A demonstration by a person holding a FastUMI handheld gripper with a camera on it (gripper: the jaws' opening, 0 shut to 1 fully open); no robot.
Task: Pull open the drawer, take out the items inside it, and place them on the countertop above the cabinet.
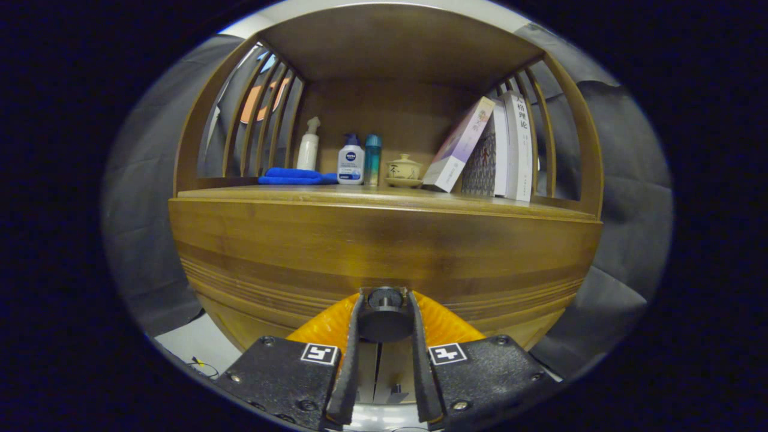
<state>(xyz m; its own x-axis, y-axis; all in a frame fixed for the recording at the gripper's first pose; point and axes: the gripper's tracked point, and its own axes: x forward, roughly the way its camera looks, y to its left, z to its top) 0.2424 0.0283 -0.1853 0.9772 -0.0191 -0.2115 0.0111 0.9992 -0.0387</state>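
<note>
A wooden cabinet stands right in front of me, its drawer front (384,252) closed and flush with the frame. The drawer's round dark knob (384,315) sits between my two fingers, and my gripper (384,297) is shut on it, one finger pressing each side. The orange fingers (327,324) reach up to the drawer face. The countertop (312,193) runs above the drawer, under a shelf roof. The drawer's contents are hidden.
On the countertop stand a folded blue cloth (294,176), a white spray bottle (308,146), a white pump bottle (351,161), a teal bottle (372,159), a lidded tea cup (404,169) and leaning books (492,150). Slatted wooden sides (264,108) close both ends.
</note>
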